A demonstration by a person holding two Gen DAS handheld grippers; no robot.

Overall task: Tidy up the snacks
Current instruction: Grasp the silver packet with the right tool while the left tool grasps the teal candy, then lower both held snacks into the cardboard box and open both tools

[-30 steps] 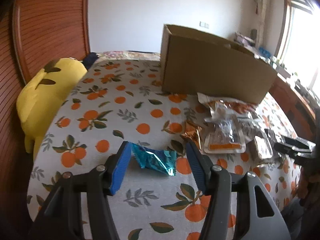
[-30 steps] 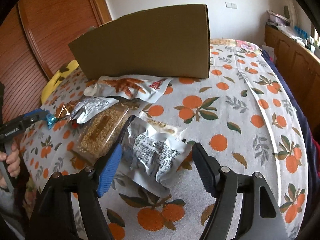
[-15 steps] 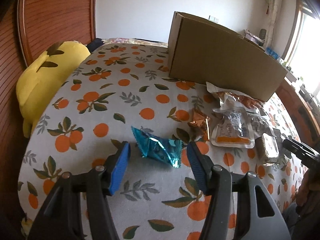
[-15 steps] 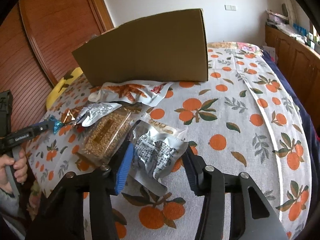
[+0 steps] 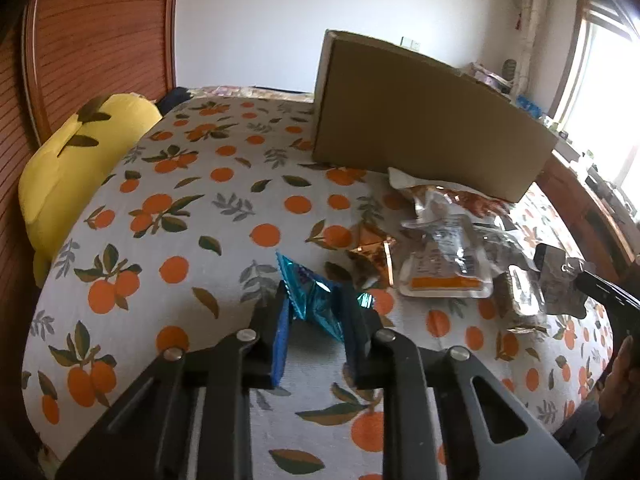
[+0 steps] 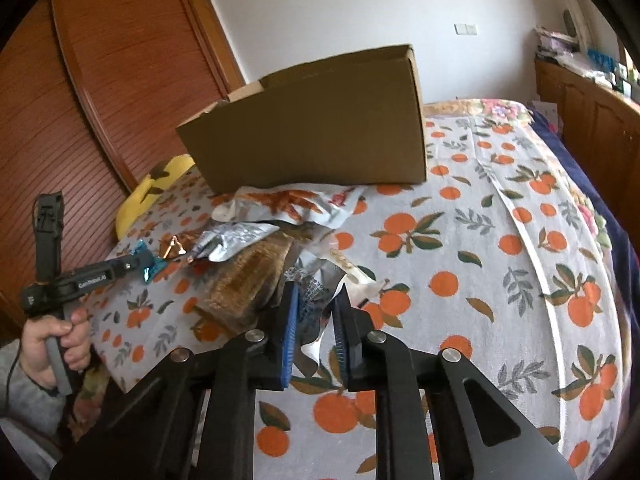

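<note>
Now crinkled teal foil packet [image 5: 314, 300]

place: home bedroom | cues: orange-print bedspread [image 6: 500, 200], yellow plush pillow [image 5: 76, 156]

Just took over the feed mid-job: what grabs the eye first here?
Both grippers have just closed on snacks: the left gripper pinches a shiny teal wrapper, and the right gripper clamps a crumpled silver packet. Behind the snack pile stands a big cardboard box on the orange-print cloth.
</note>
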